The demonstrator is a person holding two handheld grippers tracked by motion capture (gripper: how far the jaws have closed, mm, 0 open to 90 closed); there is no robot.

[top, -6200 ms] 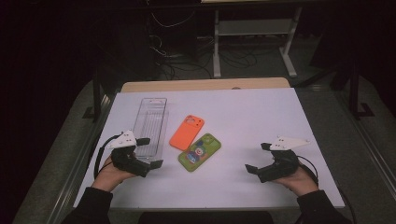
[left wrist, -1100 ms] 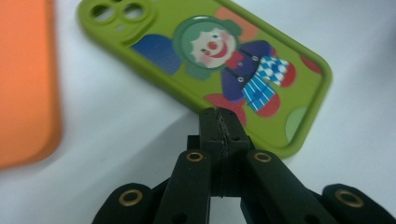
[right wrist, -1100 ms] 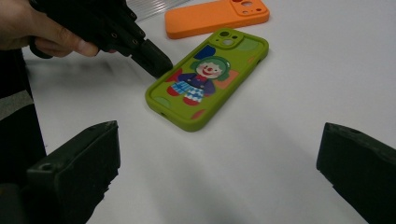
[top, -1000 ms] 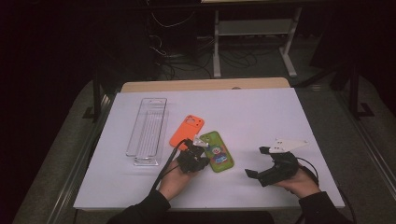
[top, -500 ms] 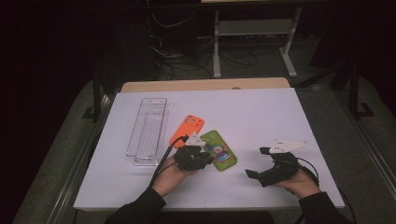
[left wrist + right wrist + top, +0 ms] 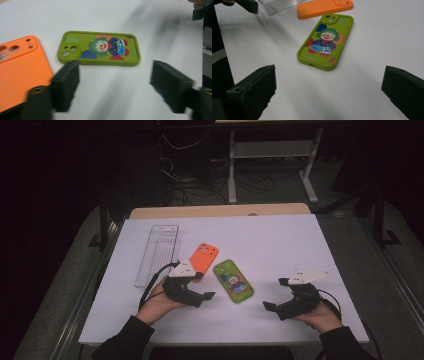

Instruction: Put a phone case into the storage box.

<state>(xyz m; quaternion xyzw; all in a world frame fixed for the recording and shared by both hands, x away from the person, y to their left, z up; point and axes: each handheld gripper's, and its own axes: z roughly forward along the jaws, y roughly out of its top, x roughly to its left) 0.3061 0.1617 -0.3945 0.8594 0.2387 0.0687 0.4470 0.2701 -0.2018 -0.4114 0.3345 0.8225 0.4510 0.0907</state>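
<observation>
Left gripper view puts the green clown phone case (image 6: 99, 48) flat on the white table (image 6: 155, 30), face-art up, just ahead of my left gripper (image 6: 115, 87), nothing between the jaws. In the high view the same case (image 6: 233, 281) sits mid-table, close beside the orange case (image 6: 202, 260) but apart from it, clear tray (image 6: 157, 254) further to that side. Left gripper (image 6: 200, 296) jaws have just been opening and now stand spread wide, empty, near the green case's long edge, so I judge this as the let-go after nudging the case. Right gripper (image 6: 274, 307) also spread, empty, parked well clear on the other side, pointed at the case's bottom end (image 6: 325, 41).

To do this well I'd keep the left jaws wide while clearing the case so no pad drags the rim and skews it. Watch the orange case (image 6: 20, 67) right by the near jaw, easy to bump. If a regrip is needed, come in square across the short width, low to the table, pads on the two long sides
</observation>
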